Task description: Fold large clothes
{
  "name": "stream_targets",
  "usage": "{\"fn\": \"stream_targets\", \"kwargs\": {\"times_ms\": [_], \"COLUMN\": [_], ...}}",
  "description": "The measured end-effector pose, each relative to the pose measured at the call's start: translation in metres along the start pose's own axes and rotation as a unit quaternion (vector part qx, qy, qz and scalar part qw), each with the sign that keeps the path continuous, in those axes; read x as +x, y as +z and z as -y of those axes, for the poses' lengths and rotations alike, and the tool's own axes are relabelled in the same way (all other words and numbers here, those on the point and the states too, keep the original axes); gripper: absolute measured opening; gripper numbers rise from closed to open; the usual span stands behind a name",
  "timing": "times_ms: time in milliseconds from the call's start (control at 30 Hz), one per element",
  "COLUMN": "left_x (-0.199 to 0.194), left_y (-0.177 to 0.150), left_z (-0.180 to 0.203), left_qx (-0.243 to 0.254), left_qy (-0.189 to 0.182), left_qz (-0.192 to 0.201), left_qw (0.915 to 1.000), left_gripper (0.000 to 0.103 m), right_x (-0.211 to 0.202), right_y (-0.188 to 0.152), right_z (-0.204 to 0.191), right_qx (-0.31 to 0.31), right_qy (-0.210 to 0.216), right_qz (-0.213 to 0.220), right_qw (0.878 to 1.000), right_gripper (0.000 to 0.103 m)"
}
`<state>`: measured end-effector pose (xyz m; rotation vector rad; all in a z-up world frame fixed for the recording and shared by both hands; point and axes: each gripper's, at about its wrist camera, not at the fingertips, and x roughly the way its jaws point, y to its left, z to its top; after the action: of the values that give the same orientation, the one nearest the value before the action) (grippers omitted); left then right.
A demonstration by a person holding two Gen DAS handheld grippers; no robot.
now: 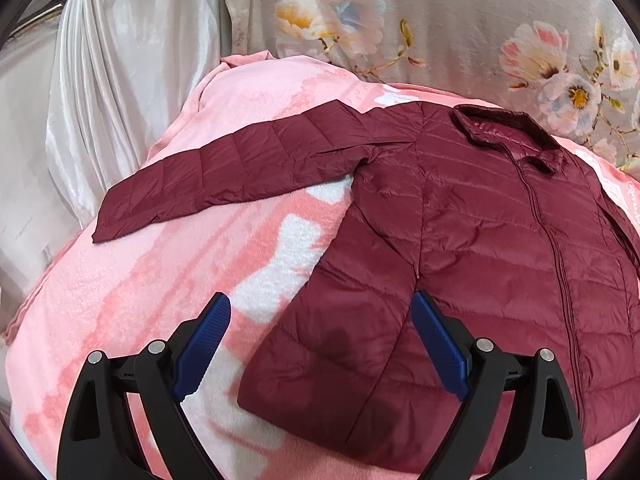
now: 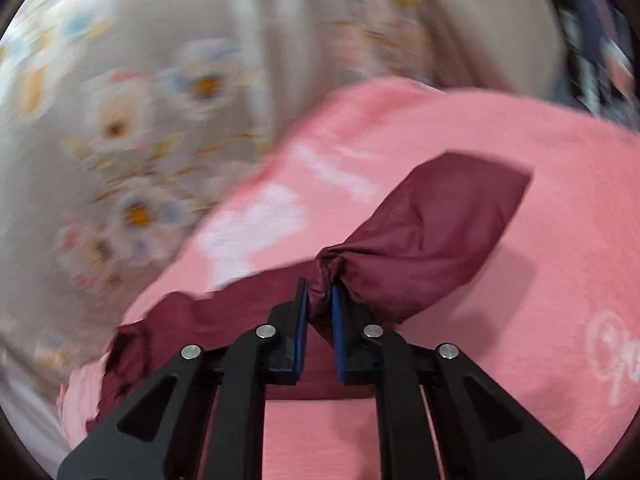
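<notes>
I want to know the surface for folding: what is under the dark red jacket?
The jacket lies on a pink and white blanket, which shows all around it. What is below the blanket is covered. The right gripper pinches one sleeve.

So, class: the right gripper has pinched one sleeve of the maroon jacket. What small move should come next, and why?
Probably carry the sleeve in the right gripper across the jacket. The body lies flat on the pink blanket, zipped, and the left gripper hovers open, free to steady it.
</notes>
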<state>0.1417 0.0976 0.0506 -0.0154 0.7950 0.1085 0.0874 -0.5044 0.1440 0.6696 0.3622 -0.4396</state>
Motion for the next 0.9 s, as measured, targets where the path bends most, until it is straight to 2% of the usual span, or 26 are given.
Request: {"fn": "stream_targets", "kwargs": {"times_ms": [67, 133, 233, 333, 400, 433, 500, 567, 600, 633, 667, 700, 767, 833, 900], "left_x": [0.002, 0.005, 0.008, 0.013, 0.016, 0.018, 0.021, 0.022, 0.022, 0.023, 0.023, 0.024, 0.025, 0.027, 0.028], "left_y": [0.004, 0.008, 0.013, 0.017, 0.019, 0.019, 0.020, 0.018, 0.017, 0.016, 0.014, 0.013, 0.010, 0.008, 0.007], "left_z": [-0.001, -0.003, -0.007, -0.012, -0.016, -0.019, -0.024, -0.030, -0.032, -0.035, -0.037, -0.039, -0.039, -0.034, -0.026], "left_qx": [-0.005, -0.012, -0.021, -0.028, -0.032, -0.035, -0.038, -0.038, -0.038, -0.037, -0.037, -0.037, -0.040, -0.040, -0.038], "left_qy": [-0.006, -0.010, -0.016, -0.021, -0.021, -0.021, -0.021, -0.016, -0.014, -0.012, -0.011, -0.010, -0.020, -0.027, -0.032], "left_qz": [-0.003, -0.005, -0.005, -0.007, -0.010, -0.012, -0.013, -0.009, -0.008, -0.007, -0.007, -0.008, -0.011, -0.013, -0.016], "left_qw": [1.0000, 0.9999, 0.9996, 0.9994, 0.9992, 0.9991, 0.9990, 0.9991, 0.9992, 0.9992, 0.9993, 0.9992, 0.9989, 0.9987, 0.9987], "left_gripper": [0.089, 0.089, 0.089, 0.089, 0.088, 0.088, 0.088, 0.088, 0.088, 0.088, 0.088, 0.088, 0.087, 0.087, 0.087], "right_x": [0.000, -0.001, 0.003, 0.014, 0.022, 0.023, 0.024, 0.028, 0.033, 0.037, 0.044, 0.052, 0.066, 0.087, 0.108], "right_y": [-0.009, -0.030, -0.082, -0.144, -0.188, -0.202, -0.219, -0.210, -0.202, -0.189, -0.178, -0.164, -0.150, -0.136, -0.128], "right_z": [-0.072, -0.138, -0.227, -0.284, -0.307, -0.311, -0.309, -0.287, -0.273, -0.251, -0.231, -0.204, -0.167, -0.122, -0.090], "right_qx": [-0.062, -0.123, -0.200, -0.241, -0.266, -0.276, -0.300, -0.298, -0.294, -0.292, -0.295, -0.310, -0.320, -0.299, -0.269], "right_qy": [0.064, 0.117, 0.191, 0.240, 0.252, 0.250, 0.224, 0.186, 0.167, 0.125, 0.078, 0.017, -0.052, -0.093, -0.107], "right_qz": [-0.010, -0.026, -0.069, -0.124, -0.155, -0.161, -0.158, -0.142, -0.133, -0.113, -0.095, -0.078, -0.070, -0.109, -0.152], "right_qw": [0.996, 0.985, 0.958, 0.932, 0.917, 0.914, 0.913, 0.926, 0.932, 0.941, 0.947, 0.947, 0.943, 0.943, 0.945], "right_gripper": [0.010, 0.010, 0.010, 0.010, 0.010, 0.010, 0.011, 0.025, 0.047, 0.068, 0.072, 0.072, 0.072, 0.072, 0.071]}}
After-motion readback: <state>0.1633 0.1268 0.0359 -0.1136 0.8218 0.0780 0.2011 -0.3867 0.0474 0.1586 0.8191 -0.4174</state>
